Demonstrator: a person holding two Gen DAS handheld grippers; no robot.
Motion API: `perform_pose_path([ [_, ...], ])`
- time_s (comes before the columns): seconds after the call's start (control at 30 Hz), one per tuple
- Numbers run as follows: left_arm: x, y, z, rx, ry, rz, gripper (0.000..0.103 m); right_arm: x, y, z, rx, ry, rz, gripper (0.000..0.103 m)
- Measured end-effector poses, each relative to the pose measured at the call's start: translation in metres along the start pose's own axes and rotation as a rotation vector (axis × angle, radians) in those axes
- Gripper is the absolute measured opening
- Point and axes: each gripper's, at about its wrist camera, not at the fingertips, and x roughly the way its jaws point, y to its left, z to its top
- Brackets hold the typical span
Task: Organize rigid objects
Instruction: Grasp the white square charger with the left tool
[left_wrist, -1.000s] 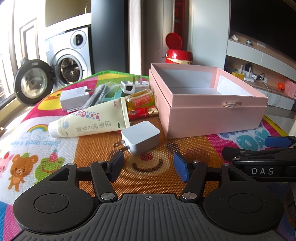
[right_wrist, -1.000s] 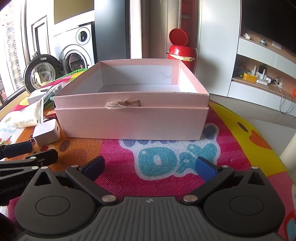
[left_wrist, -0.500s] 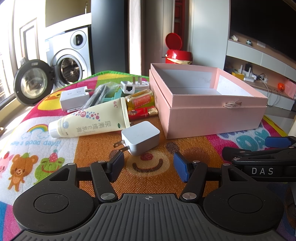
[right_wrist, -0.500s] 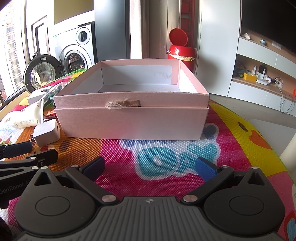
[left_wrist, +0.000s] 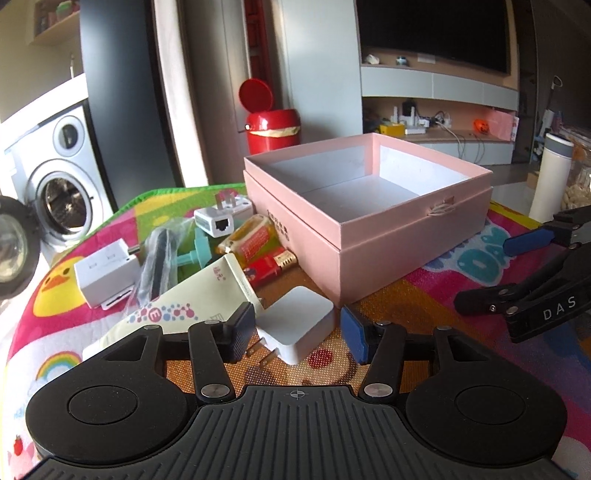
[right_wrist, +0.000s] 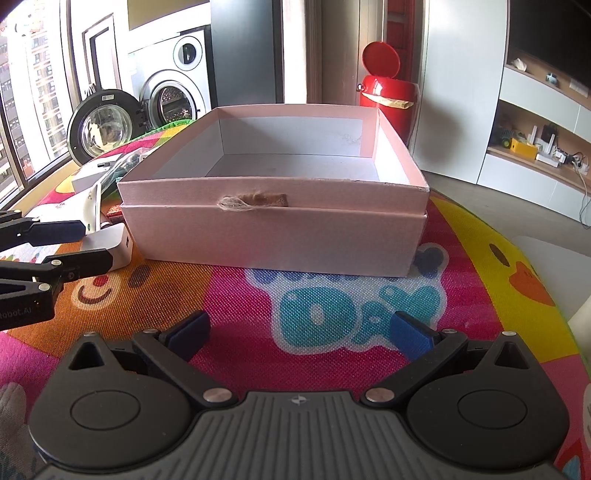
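An open, empty pink box (left_wrist: 388, 236) stands on the colourful play mat (left_wrist: 424, 317); it also fills the middle of the right wrist view (right_wrist: 273, 236). A white plug charger (left_wrist: 295, 325) lies on the mat between the open fingers of my left gripper (left_wrist: 299, 330), not squeezed. Behind it lie a cream tube (left_wrist: 192, 306), a white adapter block (left_wrist: 105, 277), a white network adapter (left_wrist: 221, 219), a yellow bottle (left_wrist: 255, 236) and a red lighter (left_wrist: 269, 266). My right gripper (right_wrist: 299, 332) is open and empty, in front of the box.
A red bin (left_wrist: 271, 127) and a washing machine (left_wrist: 55, 184) with its door open stand beyond the mat. A white flask (left_wrist: 550, 173) stands at the right. My right gripper shows in the left wrist view (left_wrist: 535, 280), right of the charger.
My left gripper has moved forward and turned right, so its open fingers now flank the white charger. My right gripper has risen and moved slightly towards the box.
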Motion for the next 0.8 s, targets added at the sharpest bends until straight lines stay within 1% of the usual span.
perform_pose_path([
  [0.17, 0.025, 0.013, 0.005, -0.04, 0.088, -0.075, 0.056, 0.001, 0.0, 0.002, -0.01, 0.022, 0.0, 0.103],
  [0.27, 0.024, 0.019, 0.006, -0.064, 0.087, -0.098, 0.054, 0.001, 0.0, 0.002, -0.013, 0.027, 0.002, 0.103],
  [0.33, 0.019, 0.017, 0.002, -0.062, 0.089, -0.108, 0.054, 0.001, 0.0, 0.001, -0.014, 0.025, 0.004, 0.103],
  [0.43, 0.003, 0.008, -0.01, -0.036, 0.084, -0.097, 0.054, 0.001, -0.001, 0.002, -0.022, 0.021, 0.009, 0.103],
  [0.5, -0.016, 0.002, -0.021, -0.039, 0.086, -0.084, 0.054, 0.0, -0.002, 0.001, -0.021, 0.017, 0.016, 0.103],
  [0.57, -0.031, -0.003, -0.031, -0.059, 0.091, -0.067, 0.054, -0.001, -0.002, 0.0, -0.025, 0.015, 0.02, 0.103],
  [0.67, -0.044, -0.007, -0.042, -0.109, 0.085, -0.065, 0.055, 0.0, -0.001, 0.0, -0.029, 0.014, 0.016, 0.103],
  [0.8, -0.043, -0.004, -0.042, -0.158, 0.084, -0.062, 0.055, -0.001, -0.001, 0.0, -0.028, 0.014, 0.018, 0.103],
])
